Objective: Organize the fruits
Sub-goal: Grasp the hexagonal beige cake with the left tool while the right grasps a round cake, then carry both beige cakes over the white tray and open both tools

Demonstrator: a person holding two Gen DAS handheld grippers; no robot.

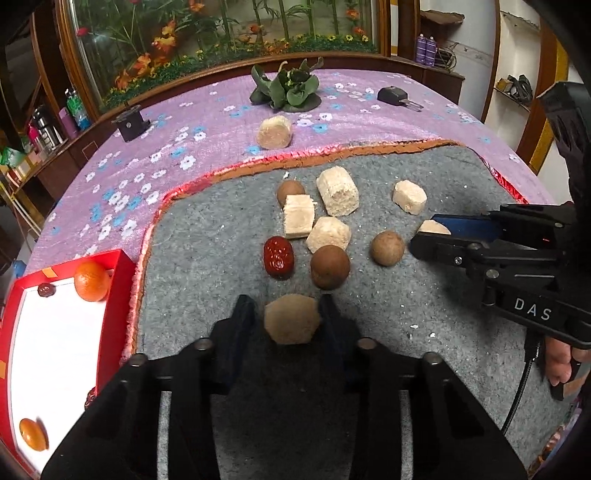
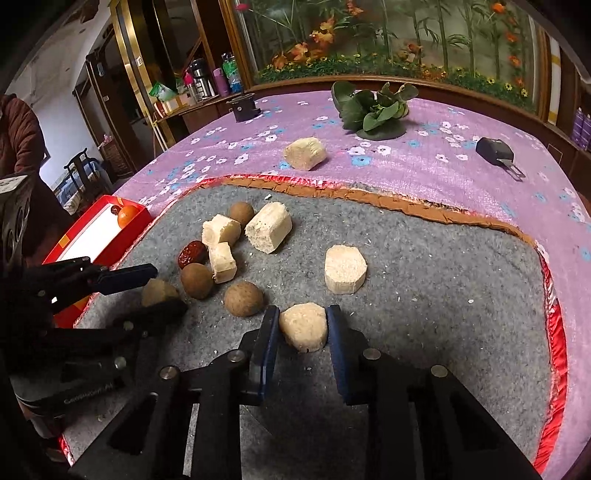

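A grey felt mat (image 1: 221,258) lies on a purple flowered tablecloth (image 1: 155,155), with a painted panel of bamboo and flowers (image 1: 221,29) behind the table. The left gripper (image 1: 291,317) is closed on a brownish cut chunk (image 1: 291,323) resting on the mat, its pads pressed against both sides. The right gripper (image 2: 303,328) grips a pale chunk (image 2: 303,325) in the same way, also down on the mat. Between and beyond them lie more pale chunks, three brown round fruits (image 1: 330,266) and a red date (image 1: 279,257), close together. One chunk (image 1: 274,132) sits apart on the tablecloth near a leafy green vegetable (image 1: 286,86). At the mat's left edge a red tray (image 1: 122,295) holds two oranges (image 1: 91,281) and a small dark fruit (image 1: 47,290).
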